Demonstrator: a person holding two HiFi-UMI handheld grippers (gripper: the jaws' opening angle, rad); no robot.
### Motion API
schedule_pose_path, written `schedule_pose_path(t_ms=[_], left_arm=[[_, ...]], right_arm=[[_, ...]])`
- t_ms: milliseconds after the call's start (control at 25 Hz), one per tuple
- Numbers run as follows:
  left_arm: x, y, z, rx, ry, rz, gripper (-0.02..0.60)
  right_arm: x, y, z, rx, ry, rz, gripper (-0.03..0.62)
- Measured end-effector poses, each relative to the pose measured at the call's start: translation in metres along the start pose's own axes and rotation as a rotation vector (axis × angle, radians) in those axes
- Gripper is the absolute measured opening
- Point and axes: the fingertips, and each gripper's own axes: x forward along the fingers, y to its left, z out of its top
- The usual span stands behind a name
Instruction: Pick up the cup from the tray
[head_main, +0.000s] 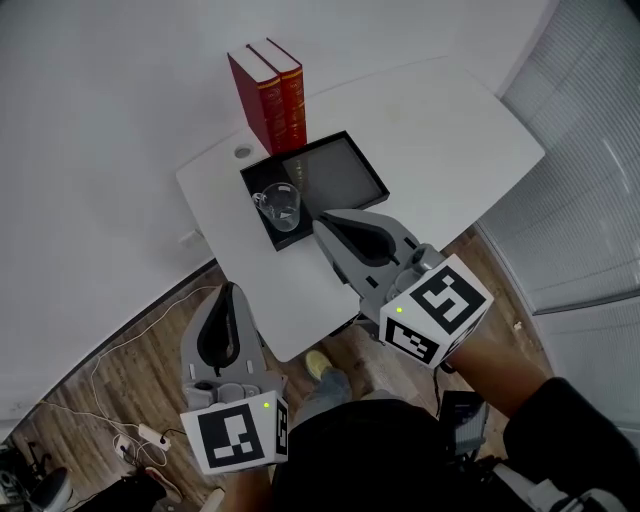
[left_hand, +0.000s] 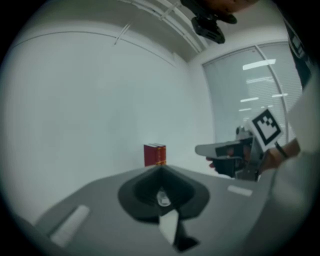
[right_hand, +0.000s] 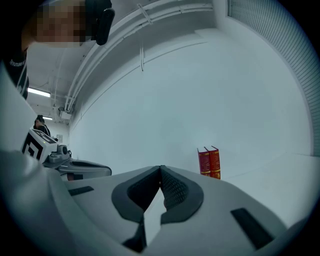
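A clear glass cup (head_main: 281, 206) with a handle stands at the left end of a black tray (head_main: 367, 186) on the white table (head_main: 430, 120). My right gripper (head_main: 322, 224) hovers just right of the cup, above the tray's near edge, with its jaws shut and nothing between them. Off the table's near left corner, over the wooden floor, my left gripper (head_main: 229, 290) is shut and empty as well. Neither gripper view shows the cup or the tray. The shut right gripper (right_hand: 160, 169) and left gripper (left_hand: 160, 167) both point towards the red books.
Two red books (head_main: 268, 92) stand upright behind the tray, also seen as books (right_hand: 209, 162) and books (left_hand: 154, 154) in the gripper views. A window blind (head_main: 590, 180) lines the right side. Cables and a power strip (head_main: 150, 437) lie on the wooden floor at lower left.
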Motion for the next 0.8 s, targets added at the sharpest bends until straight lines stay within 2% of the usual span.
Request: schedule_pose_path(t_ms=[400, 800], left_arm=[[0.004, 0.033, -0.001, -0.041, -0.044, -0.025, 0.000], [-0.003, 0.042, 0.005, -0.090, -0.100, -0.029, 0.000]], right_arm=[[0.022, 0.014, 0.001, -0.034, 0.009, -0.035, 0.014], [0.022, 0.029, 0.021, -0.121, 0.005, -0.041, 0.014]])
